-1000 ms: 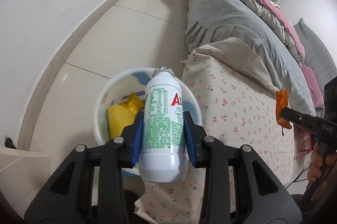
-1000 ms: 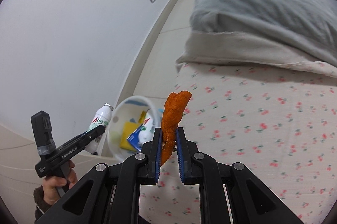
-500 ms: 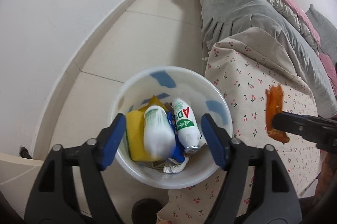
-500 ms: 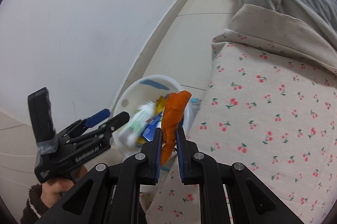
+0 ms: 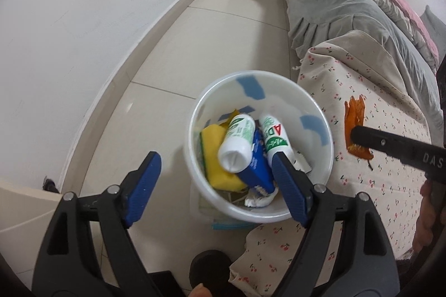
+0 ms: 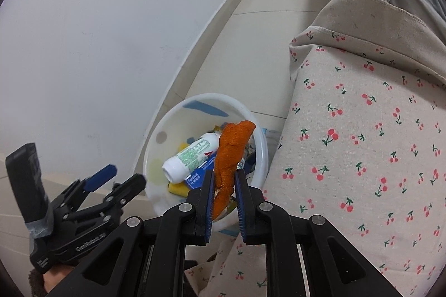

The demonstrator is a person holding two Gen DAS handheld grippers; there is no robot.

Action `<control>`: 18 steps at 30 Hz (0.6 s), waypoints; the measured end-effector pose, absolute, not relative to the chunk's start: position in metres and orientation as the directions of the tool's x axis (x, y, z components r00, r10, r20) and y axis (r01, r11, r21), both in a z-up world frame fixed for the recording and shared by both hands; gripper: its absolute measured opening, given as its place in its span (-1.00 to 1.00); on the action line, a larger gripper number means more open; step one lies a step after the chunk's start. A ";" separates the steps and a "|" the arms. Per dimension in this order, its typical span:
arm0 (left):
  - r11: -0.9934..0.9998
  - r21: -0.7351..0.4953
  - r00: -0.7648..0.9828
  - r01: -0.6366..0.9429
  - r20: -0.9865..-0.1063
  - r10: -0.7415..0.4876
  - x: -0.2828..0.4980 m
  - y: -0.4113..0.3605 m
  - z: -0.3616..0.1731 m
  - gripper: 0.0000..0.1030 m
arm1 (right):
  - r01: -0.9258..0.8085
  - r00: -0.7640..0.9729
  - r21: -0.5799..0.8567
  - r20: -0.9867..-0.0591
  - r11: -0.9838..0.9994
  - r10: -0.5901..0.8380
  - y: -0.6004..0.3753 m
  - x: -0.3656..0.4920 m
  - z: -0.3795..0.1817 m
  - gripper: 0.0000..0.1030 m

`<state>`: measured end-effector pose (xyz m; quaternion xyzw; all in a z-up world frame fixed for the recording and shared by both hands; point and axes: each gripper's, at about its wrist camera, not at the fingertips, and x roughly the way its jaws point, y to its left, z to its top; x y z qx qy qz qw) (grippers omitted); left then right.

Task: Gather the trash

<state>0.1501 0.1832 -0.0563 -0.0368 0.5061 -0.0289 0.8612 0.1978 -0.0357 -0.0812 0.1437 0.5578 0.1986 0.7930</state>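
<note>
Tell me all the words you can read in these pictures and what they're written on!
"AD": red letters on a white bottle lying in the white bin.
"DAS": on the right gripper's arm; the rest runs out of view.
"GenRobot.AI": seems to read so, on the left gripper's body.
Green print on the other white bottle: too small to read.
White print on the blue box: too blurred.
</note>
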 end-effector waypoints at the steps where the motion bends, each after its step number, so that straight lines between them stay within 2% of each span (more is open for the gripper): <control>1: 0.996 -0.092 0.482 0.008 -0.872 -0.084 0.149 0.184 -0.057 0.61 | -0.152 0.302 0.447 -0.828 0.882 0.472 -0.036 0.199 -0.081 -0.66; 2: 0.996 -0.086 0.476 0.000 -0.876 -0.076 0.148 0.185 -0.057 0.64 | -0.150 0.303 0.443 -0.830 0.884 0.468 -0.036 0.201 -0.083 -0.65; 4: 0.997 -0.076 0.473 -0.003 -0.879 -0.066 0.146 0.185 -0.058 0.66 | -0.166 0.293 0.443 -0.831 0.881 0.473 -0.034 0.201 -0.083 -0.36; 5: 0.998 -0.068 0.475 0.001 -0.878 -0.060 0.145 0.184 -0.057 0.68 | -0.167 0.288 0.443 -0.833 0.881 0.473 -0.033 0.201 -0.082 0.08; 6: 0.998 -0.061 0.478 0.002 -0.876 -0.055 0.143 0.183 -0.055 0.70 | -0.162 0.293 0.443 -0.832 0.882 0.472 -0.035 0.201 -0.082 0.33; 13: 0.999 -0.043 0.497 -0.008 -0.867 -0.034 0.130 0.175 -0.045 0.79 | -0.137 0.380 0.431 -0.808 0.892 0.449 -0.059 0.187 -0.058 0.33; 18: 0.999 -0.038 0.516 0.013 -0.856 -0.039 0.110 0.153 -0.026 0.85 | -0.109 0.459 0.359 -0.809 0.927 0.367 -0.084 0.164 -0.025 0.40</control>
